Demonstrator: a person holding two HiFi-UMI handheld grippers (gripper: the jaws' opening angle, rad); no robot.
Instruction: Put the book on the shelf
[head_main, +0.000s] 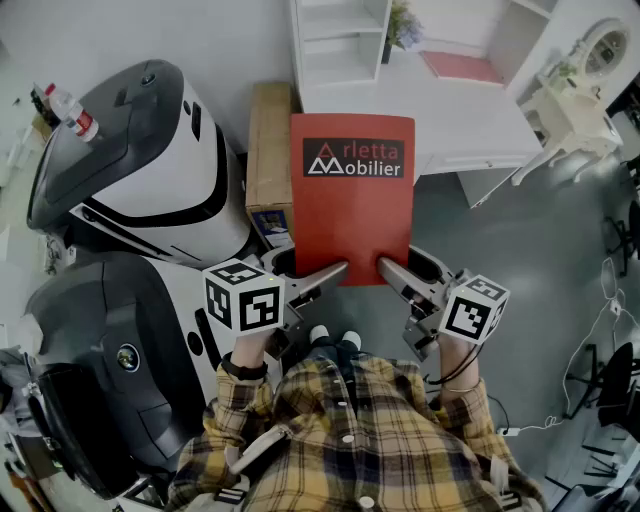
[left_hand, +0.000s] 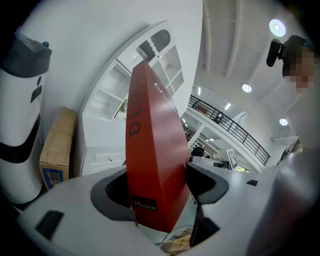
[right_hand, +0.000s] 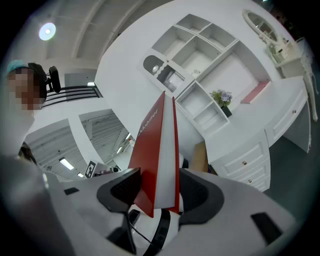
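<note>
One thin red book (head_main: 352, 215); dark label (head_main: 352, 158) near top; white-red lettering

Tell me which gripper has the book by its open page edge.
The right gripper: the white pages of the red book show between its jaws. The left gripper clamps the closed spine side instead.

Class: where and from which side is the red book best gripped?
Grip the flat red book by its near edge from the person's side, left gripper and right gripper each at a corner: it is thin, so jaws span it.
</note>
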